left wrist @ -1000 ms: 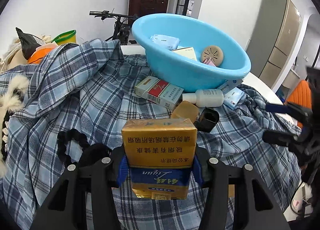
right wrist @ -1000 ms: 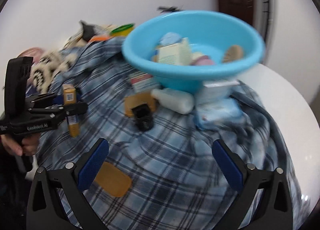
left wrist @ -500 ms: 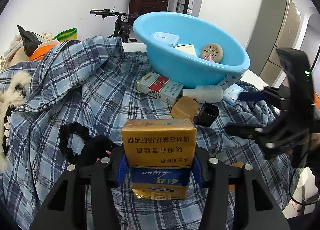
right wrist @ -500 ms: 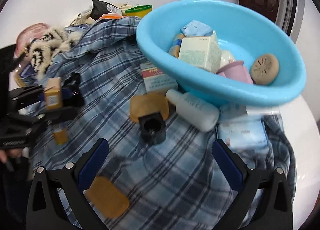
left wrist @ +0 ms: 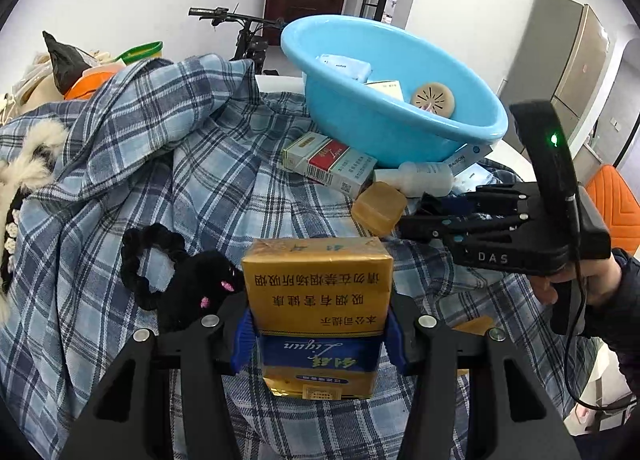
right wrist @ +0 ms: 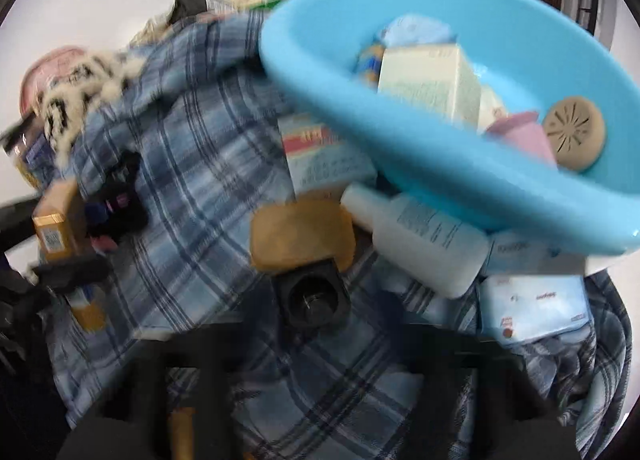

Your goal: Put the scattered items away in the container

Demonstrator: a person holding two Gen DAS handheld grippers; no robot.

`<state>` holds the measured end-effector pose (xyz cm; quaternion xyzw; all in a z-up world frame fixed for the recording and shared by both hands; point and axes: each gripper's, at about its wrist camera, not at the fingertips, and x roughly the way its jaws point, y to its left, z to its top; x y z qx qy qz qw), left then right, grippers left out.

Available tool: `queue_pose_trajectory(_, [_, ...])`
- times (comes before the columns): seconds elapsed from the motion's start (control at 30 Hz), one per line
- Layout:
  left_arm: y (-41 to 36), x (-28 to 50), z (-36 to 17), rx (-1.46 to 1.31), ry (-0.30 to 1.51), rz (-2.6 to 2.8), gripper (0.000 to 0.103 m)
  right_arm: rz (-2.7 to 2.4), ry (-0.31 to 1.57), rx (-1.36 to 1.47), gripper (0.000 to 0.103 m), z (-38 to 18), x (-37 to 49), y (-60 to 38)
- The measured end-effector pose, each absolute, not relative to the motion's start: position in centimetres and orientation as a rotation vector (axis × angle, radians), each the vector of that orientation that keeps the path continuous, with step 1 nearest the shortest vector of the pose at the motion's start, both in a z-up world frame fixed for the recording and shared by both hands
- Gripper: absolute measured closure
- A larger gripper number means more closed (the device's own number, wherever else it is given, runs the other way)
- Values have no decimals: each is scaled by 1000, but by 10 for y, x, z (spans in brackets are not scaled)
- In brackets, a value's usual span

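The left gripper [left wrist: 318, 344] has its blue-padded fingers [left wrist: 243, 342] clamped on a gold cigarette pack [left wrist: 318, 300], held upright above the plaid cloth [left wrist: 160, 188]; a black scrunchie [left wrist: 150, 260] lies just left of it. The right gripper [left wrist: 430, 214] reaches in from the right, its fingers closing, nearly together, on a small black square cap [right wrist: 314, 298], though motion blur hides whether they press it; the cap touches an amber soap bar [right wrist: 302, 234]. Beyond these lie a white bottle [right wrist: 416, 242] and a red-and-white cigarette pack [left wrist: 328, 162], tucked against the blue basin [left wrist: 340, 112] at the far side, which holds a beige round disc [left wrist: 433, 99], boxes and packets; blue tissue packs [right wrist: 532, 306] sit to the right.
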<state>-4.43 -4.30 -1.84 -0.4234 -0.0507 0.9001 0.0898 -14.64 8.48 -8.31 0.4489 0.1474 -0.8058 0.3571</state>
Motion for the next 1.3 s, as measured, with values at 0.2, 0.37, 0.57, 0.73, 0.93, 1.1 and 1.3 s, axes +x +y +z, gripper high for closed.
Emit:
queue_pose_trajectory(0.2, [-39, -44, -22, -1265, -150, 2654, 49, -2095, 395, 1134, 72, -76, -127, 98])
queue_pose_trajectory(0.37, [-34, -45, -22, -1259, -141, 2641, 49, -2141, 304, 1156, 72, -69, -115, 124])
queue_pose_trajectory(0.57, [-34, -46, -22, -1256, -134, 2669, 49, -2442, 187, 1102, 72, -56, -80, 169])
queue_pose_trajectory(0.73, [-29, -50, -28, -1270, -105, 2686, 49, -2633, -61, 1186, 72, -60, -60, 211])
queue_pose_trajectory(0.93, [-22, -50, -31, -1275, -84, 2657, 49, -2651, -85, 1237, 72, -70, -52, 218])
queue_pose_trajectory(1.1, [-22, -50, -29, -1276, -84, 2666, 49, -2631, -56, 1220, 73, -67, -53, 210])
queue_pose_trajectory(1.3, [-22, -55, -4, -1199, -69, 2705, 49, -2684, -11, 1068, 74, -30, -49, 207])
